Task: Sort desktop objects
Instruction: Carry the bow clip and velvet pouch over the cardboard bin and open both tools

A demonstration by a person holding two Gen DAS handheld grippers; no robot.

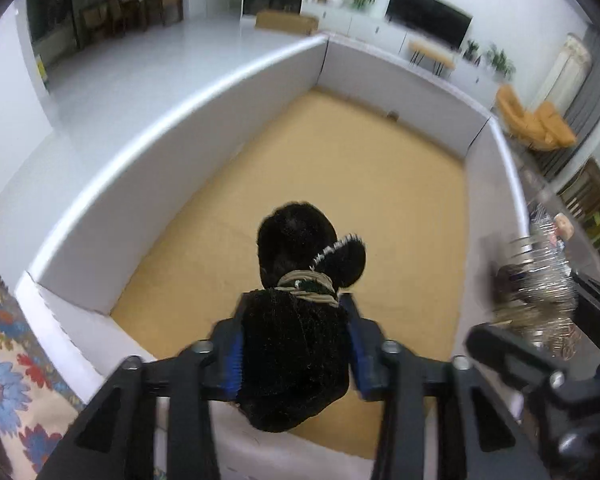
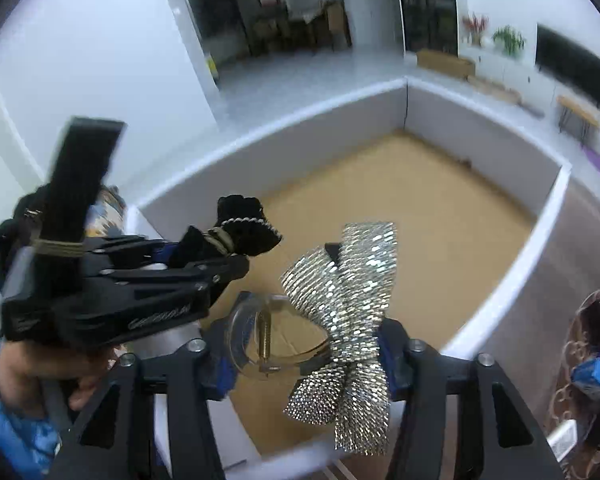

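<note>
Both over the box [image 1: 204, 128]: my left gripper [image 1: 296, 344] jaws clasp the black bow [image 1: 296, 320], right gripper [image 2: 304, 354] jaws grip the silver bow clip [image 2: 348, 312]; I'd lower before releasing, keeping them apart.

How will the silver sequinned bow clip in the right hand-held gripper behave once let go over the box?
The silver sequinned bow hair clip hangs with its fabric tails drooping, so it probably flops rather than holding shape. It looks light, and likely drops flat without rolling onto the brown cardboard floor of the white-walled box. Its clear plastic clasp seems rigid, possibly brittle.
</note>
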